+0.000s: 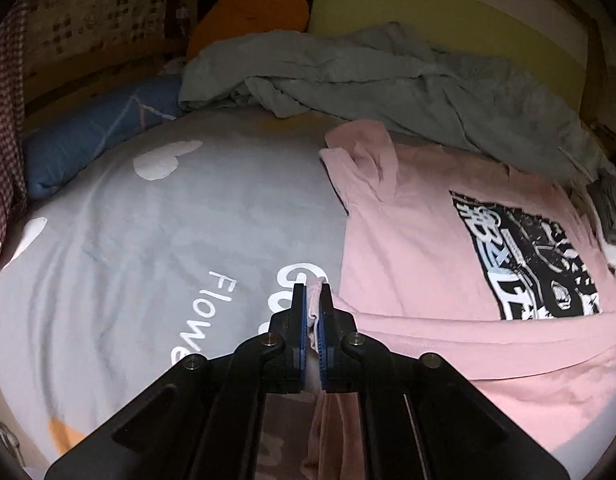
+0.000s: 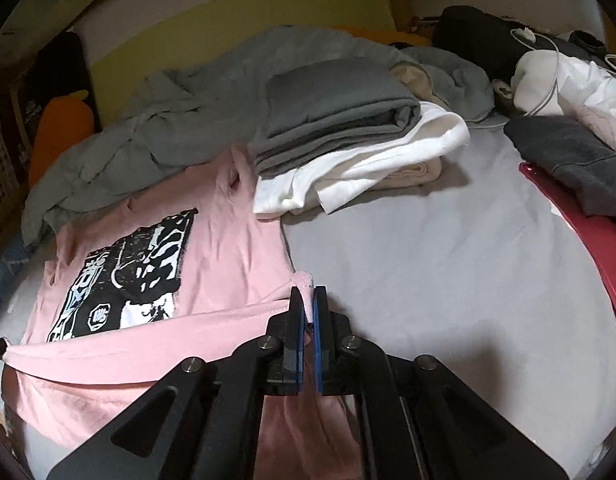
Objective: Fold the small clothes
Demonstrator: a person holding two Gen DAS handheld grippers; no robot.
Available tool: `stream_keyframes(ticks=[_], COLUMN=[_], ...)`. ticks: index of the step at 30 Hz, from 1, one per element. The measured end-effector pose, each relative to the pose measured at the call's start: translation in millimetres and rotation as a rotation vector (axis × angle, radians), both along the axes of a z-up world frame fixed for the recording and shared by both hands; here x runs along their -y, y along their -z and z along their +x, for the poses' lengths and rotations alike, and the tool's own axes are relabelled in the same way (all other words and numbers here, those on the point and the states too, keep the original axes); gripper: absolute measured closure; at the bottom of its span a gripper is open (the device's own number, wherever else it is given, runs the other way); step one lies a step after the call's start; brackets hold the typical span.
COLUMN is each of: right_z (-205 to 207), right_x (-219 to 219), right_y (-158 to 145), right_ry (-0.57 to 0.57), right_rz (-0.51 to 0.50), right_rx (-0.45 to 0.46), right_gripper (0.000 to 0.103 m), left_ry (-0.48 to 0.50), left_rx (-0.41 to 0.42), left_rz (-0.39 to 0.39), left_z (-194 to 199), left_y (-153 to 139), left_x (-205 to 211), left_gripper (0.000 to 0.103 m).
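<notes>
Left wrist view shows the left claw (image 1: 312, 304) clamped tight on a bunched corner of the pink T-shirt (image 1: 408, 240), the fabric squeezed between its blue pads. In the right wrist view the right claw (image 2: 307, 304) is closed the same way on the opposite corner of the same edge, a nub of pink cloth poking up between its fingers. The T-shirt lies on the bed (image 2: 428, 280), printed graphic (image 2: 136, 272) facing up, its far end reaching towards the rumpled grey garment (image 1: 388, 76) near the headboard and just beside the folded pile (image 2: 340, 136) of grey and white clothes. The held edge is lifted and stretched between the two claws, with a band of fabric doubled over below it.

The step in hand looks like carrying this edge over the body of the shirt to make a fold. To do it well, both claws should travel together at the same height, keeping the edge taut enough not to sag yet not so tight that the far end drags across the sheet. Lay the edge down parallel to the far edge, clear of the folded pile, and release only once the cloth rests flat, so no crease is trapped under the graphic.
</notes>
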State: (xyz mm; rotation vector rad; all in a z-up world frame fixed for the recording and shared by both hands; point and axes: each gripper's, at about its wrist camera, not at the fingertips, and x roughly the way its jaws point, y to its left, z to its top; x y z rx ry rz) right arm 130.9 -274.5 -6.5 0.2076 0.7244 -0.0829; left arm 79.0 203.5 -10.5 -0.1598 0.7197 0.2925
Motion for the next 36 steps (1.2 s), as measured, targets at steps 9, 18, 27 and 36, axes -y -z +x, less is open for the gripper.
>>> stream_keyframes(ticks=[9, 18, 27, 36], right_z=[27.0, -2.4, 7.5, 63.5], right_x=[25.1, 25.8, -89.3, -106.4], right_y=[-0.8, -31.9, 5.1, 13.1], right_ry=[0.024, -0.071, -0.482, -0.427], right_rz=[0.159, 0.141, -0.089, -0.246], right_rx=[-0.043, 0.052, -0.239, -0.25], right_gripper=[0.097, 0.072, 0.072, 0.072], left_ry=[-0.056, 0.201, 0.494, 0.426], left_rx=[-0.024, 0.099, -0.335, -0.288], left_rz=[-0.036, 0.087, 0.052, 0.118], left_z=[17.2, -34.2, 14.1, 81.9], left_y=[-2.7, -43.5, 9.9, 11.1], left_x=[-18.9, 28.4, 105.3, 105.3], left_gripper=[0.062, 0.052, 0.065, 0.065])
